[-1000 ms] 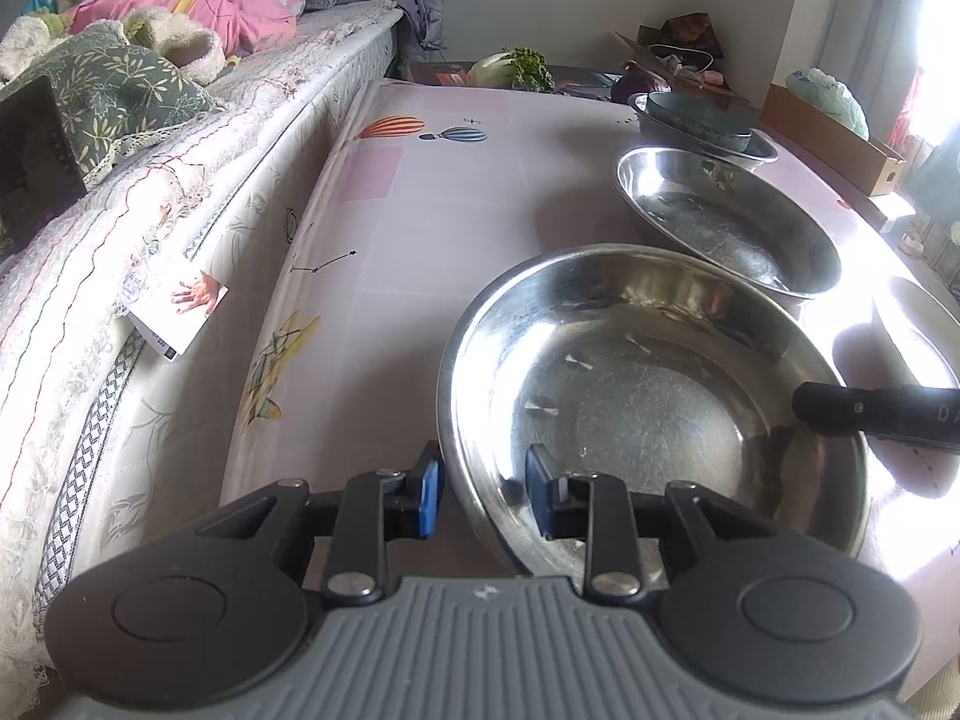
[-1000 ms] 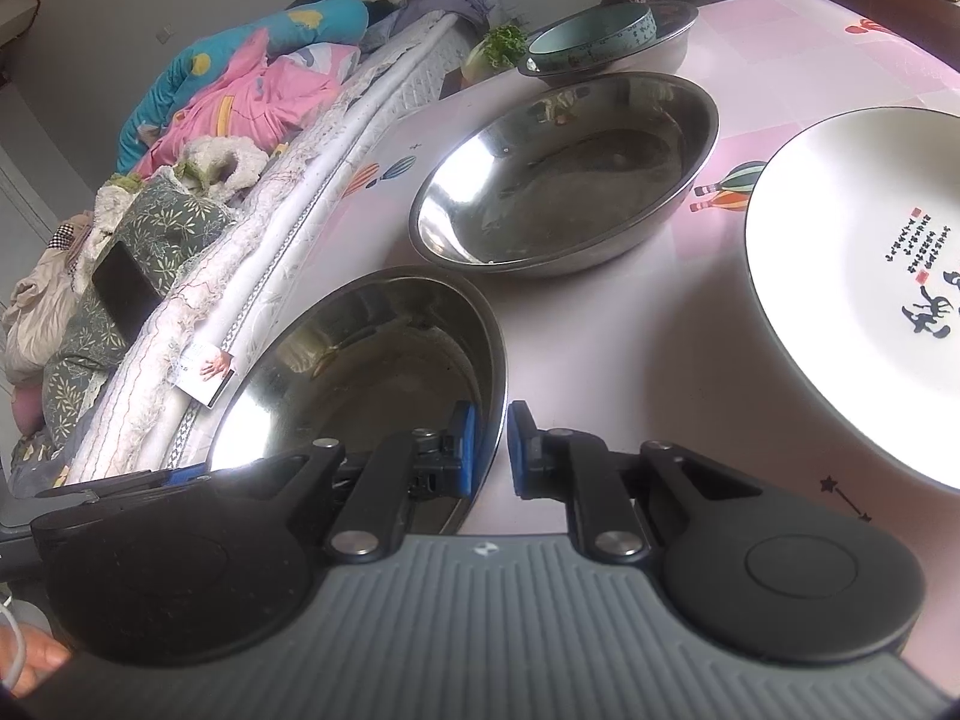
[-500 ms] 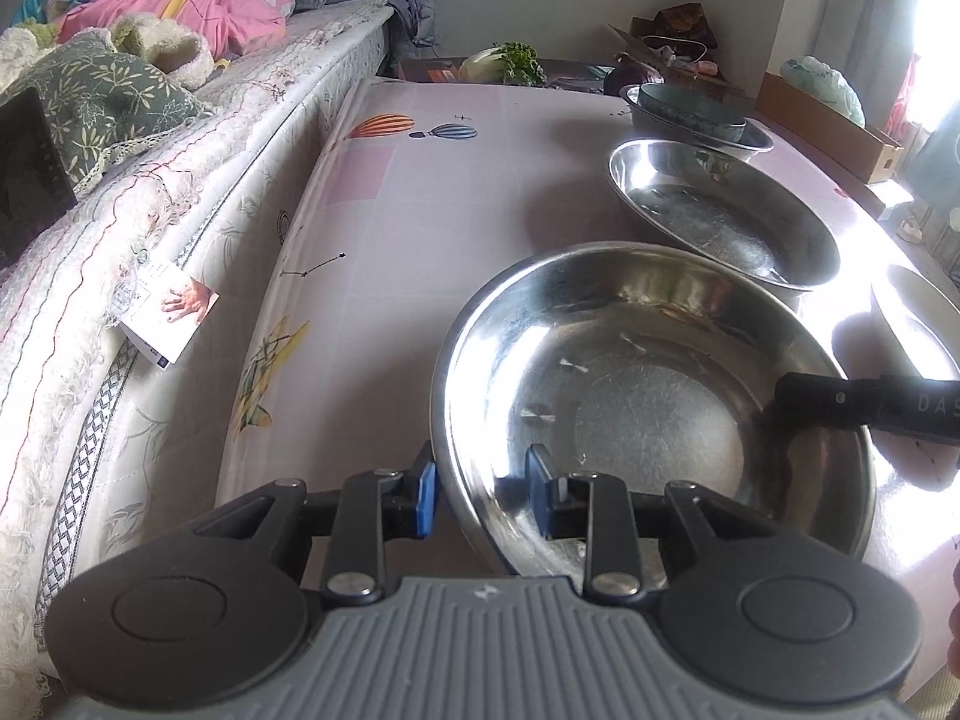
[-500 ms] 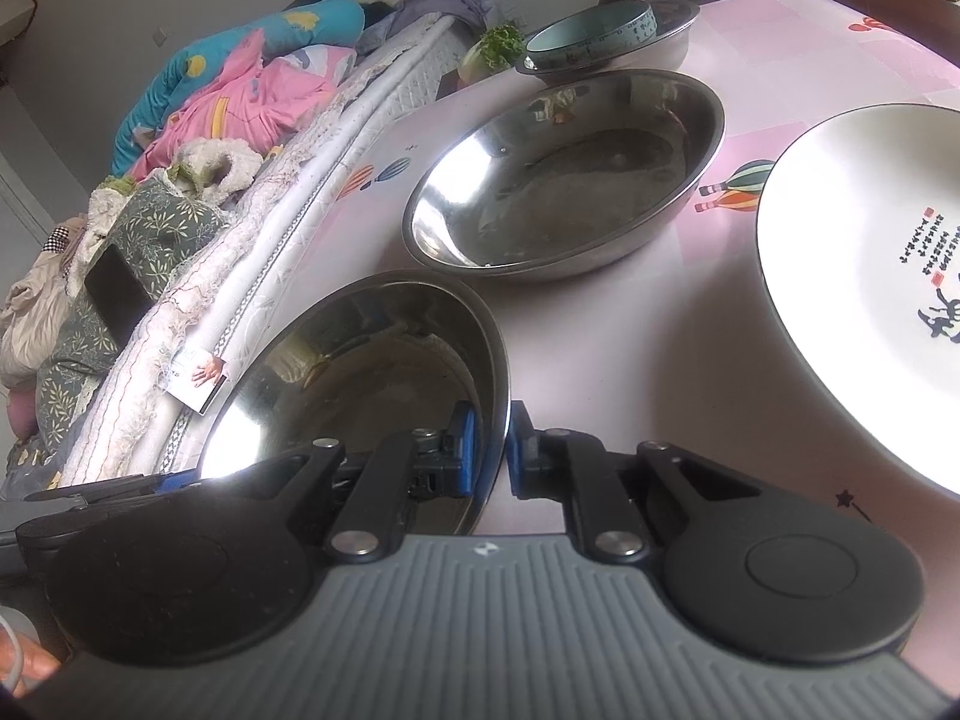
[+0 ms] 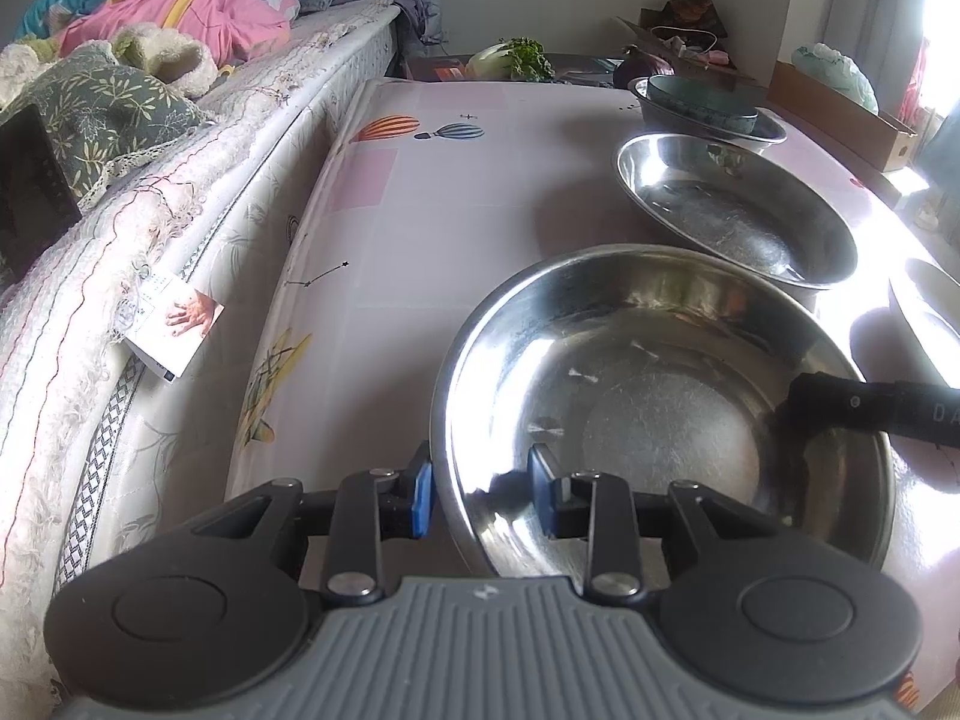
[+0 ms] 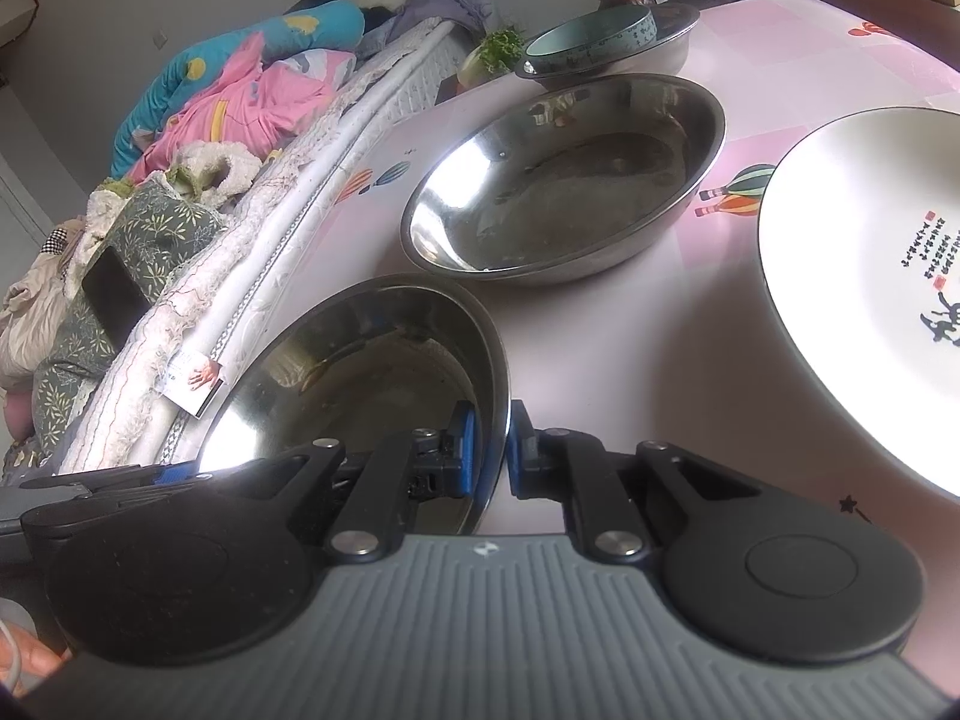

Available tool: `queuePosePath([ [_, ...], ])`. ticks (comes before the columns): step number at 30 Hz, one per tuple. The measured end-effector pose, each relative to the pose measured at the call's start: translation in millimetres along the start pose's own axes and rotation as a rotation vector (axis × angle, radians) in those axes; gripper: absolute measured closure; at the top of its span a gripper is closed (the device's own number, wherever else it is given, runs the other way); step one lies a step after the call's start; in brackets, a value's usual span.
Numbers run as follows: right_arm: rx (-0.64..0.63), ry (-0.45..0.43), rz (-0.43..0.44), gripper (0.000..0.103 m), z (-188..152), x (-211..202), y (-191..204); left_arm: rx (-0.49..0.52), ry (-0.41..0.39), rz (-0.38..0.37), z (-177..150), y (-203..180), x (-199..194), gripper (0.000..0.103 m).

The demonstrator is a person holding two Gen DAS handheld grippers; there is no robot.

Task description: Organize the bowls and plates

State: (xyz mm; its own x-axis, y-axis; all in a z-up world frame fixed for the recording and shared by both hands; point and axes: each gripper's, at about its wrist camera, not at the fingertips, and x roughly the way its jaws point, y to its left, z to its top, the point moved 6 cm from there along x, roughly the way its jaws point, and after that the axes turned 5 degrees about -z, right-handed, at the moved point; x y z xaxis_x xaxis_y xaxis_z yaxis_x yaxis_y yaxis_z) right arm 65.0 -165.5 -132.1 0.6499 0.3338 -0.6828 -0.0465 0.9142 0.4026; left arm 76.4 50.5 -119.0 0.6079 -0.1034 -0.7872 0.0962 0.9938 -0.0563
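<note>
- Left gripper [image 5: 483, 492], black two-finger tool with blue pads: jaws straddle the near rim of the round stainless-steel bowl [image 5: 660, 414], one pad outside the wall and one inside. A gap shows between the outer pad and the metal, so the jaws stand narrow but whether they pinch firmly cannot be told.
- Right gripper [image 6: 489, 450], same make: jaws narrow, closed onto the same bowl's rim [image 6: 498, 396], pads on either side of the thin wall. In the left view its dark finger enters at 3 o'clock.
- Pink balloon-print tablecloth [image 5: 468, 210]: bears all the items; the held bowl sits at its 6 o'clock end, beside the bed.
- White round plate with black lettering [image 6: 870, 300]: at 3 o'clock of the held bowl, apart from it.
- Second, wider steel bowl [image 6: 564, 180]: at 12 o'clock of the held bowl, near but not touching.
- Small teal bowl nested in a third steel bowl [image 6: 600, 36]: farthest back, at 12 o'clock.
- Step in hand, as judged: a two-point lift of the near bowl, probably to stack it with the steel bowl beyond.
- Handling note: close both pads fully before raising; lift both sides together and level, since polished steel slips; clear the neighbour's rim before lowering.
- Pose: both tools low and nearly level, the left pointing to 12 o'clock, the right angled in from the bowl's right side.
</note>
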Motion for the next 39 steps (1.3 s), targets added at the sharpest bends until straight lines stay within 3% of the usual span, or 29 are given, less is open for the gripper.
queuePosePath([
  [23,-0.006,-0.002,-0.015,0.093,-6.3,-7.2,-1.4,-0.018,0.003,0.001,-3.5,-2.9,-2.1,0.07],
  [39,-0.002,-0.013,-0.01,0.092,-4.9,-6.1,-4.7,-0.019,-0.009,0.0,-5.0,-8.9,-2.0,0.059],
])
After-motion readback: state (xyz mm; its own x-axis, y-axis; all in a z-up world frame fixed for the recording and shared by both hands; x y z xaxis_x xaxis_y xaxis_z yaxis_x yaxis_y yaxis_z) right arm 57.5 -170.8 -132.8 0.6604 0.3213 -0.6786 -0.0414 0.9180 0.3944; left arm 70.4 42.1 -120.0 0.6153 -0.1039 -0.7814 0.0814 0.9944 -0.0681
